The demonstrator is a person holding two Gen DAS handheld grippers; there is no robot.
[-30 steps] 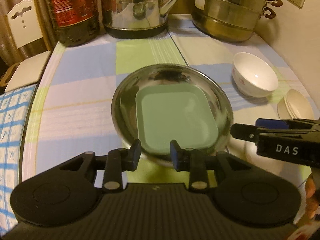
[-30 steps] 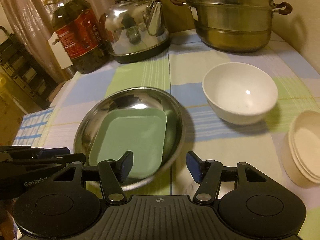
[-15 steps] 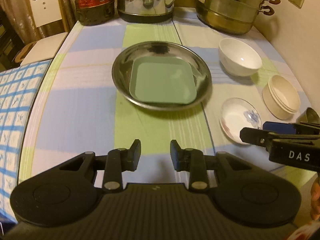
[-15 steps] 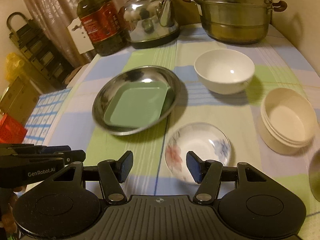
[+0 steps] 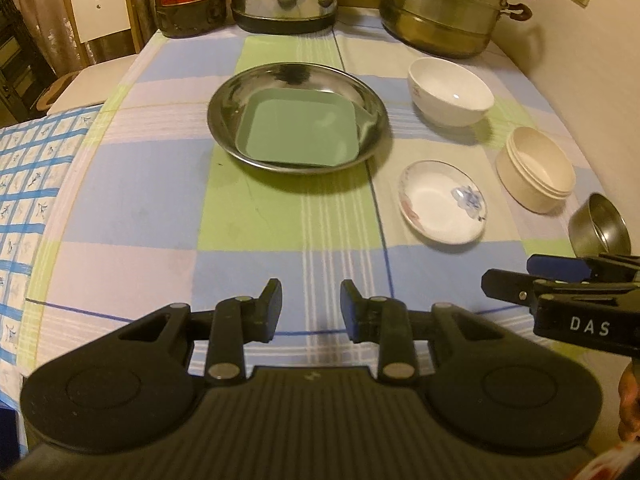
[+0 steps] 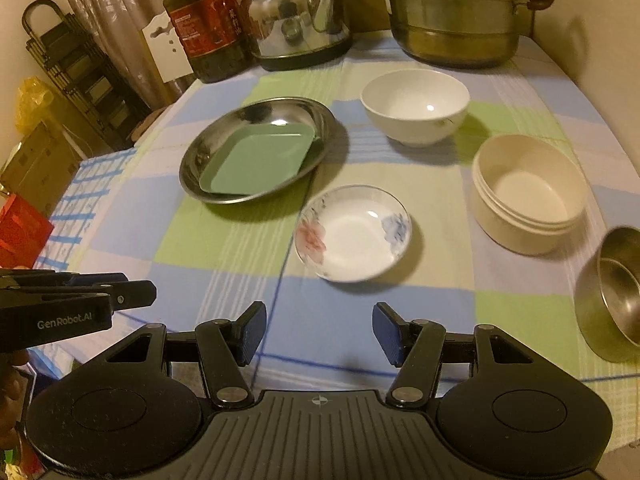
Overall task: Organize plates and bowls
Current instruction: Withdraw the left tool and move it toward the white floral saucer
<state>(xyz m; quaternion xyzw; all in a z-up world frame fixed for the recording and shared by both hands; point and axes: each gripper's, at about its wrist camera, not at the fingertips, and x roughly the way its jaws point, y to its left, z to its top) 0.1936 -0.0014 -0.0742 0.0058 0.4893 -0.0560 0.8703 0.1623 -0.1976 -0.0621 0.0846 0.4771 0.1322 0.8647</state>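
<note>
Square matte green plate (image 5: 298, 134) inside round shiny steel dish (image 5: 224, 98)

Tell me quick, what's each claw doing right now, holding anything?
Left claw: open, narrow gap, holding nothing, above the checked tablecloth.
Right claw: open wider, holding nothing, short of the small white flower-painted dish.
</note>
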